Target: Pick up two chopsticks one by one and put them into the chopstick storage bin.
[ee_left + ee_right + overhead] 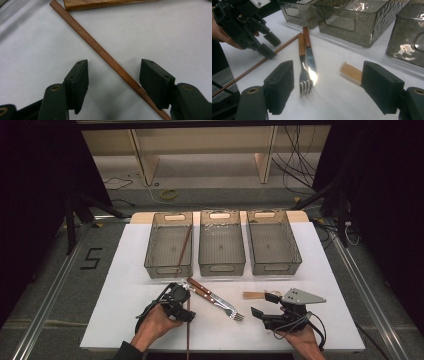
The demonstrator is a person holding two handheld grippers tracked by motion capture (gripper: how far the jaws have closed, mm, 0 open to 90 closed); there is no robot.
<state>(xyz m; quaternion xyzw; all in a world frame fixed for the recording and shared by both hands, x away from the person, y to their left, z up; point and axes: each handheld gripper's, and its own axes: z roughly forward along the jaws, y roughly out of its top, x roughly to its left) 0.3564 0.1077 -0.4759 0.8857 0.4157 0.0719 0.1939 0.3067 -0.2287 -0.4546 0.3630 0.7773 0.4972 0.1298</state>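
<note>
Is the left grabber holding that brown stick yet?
Not yet. The left gripper straddles the chopstick, jaws apart around it, pads not pressing.

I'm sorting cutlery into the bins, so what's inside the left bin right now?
The left bin holds one brown chopstick, leaning from its floor up to the far right corner. The rest of its floor looks bare through the smoky walls.

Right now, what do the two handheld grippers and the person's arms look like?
Both are black two-jaw handheld tools with flat rectangular pads and brass-coloured pivot pins. The left gripper trails a looping black cable; a dark sleeve shows at that wrist. The right gripper carries a grey three-cornered plate with small holes and black cables behind.
</note>
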